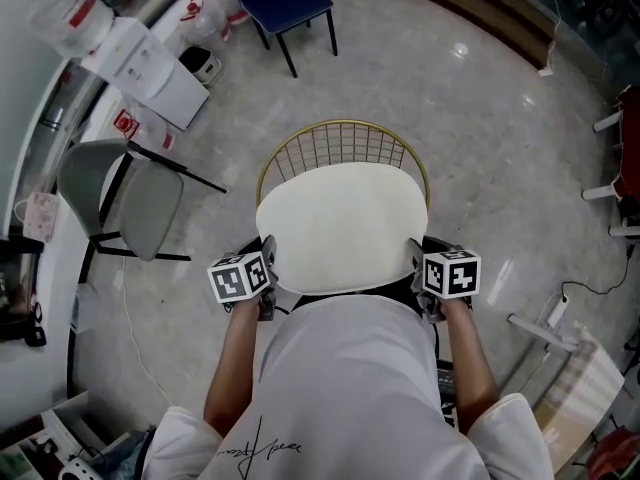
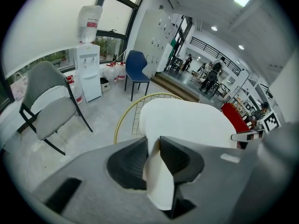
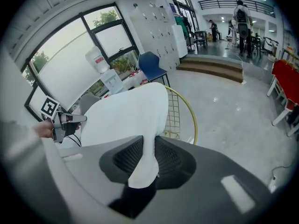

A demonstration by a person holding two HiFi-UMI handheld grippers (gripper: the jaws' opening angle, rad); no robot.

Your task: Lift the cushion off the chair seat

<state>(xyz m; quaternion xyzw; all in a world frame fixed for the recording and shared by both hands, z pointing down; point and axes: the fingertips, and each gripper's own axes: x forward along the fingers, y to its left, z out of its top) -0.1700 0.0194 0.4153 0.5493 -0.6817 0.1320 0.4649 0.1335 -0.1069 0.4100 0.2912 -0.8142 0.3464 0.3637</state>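
Left gripper (image 1: pixel 268 260) pinches the cushion (image 1: pixel 345 223) at its 8 o'clock edge and the right gripper (image 1: pixel 418 258) pinches it at 4, both sets of jaws clamped on the white fabric. The cushion lies over the chair (image 1: pixel 340 140) seat; I can't tell if it's clear yet. I'd raise both hands evenly to hold it level. I'd squeeze firmly so the soft edge can't slip, and mind the wire back at 12.

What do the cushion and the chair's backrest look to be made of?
The cushion: soft cream fabric or leatherette, matte; it folds thin where pinched. The chair backrest: thin metal wire grid, gold-coloured finish, likely painted or plated.
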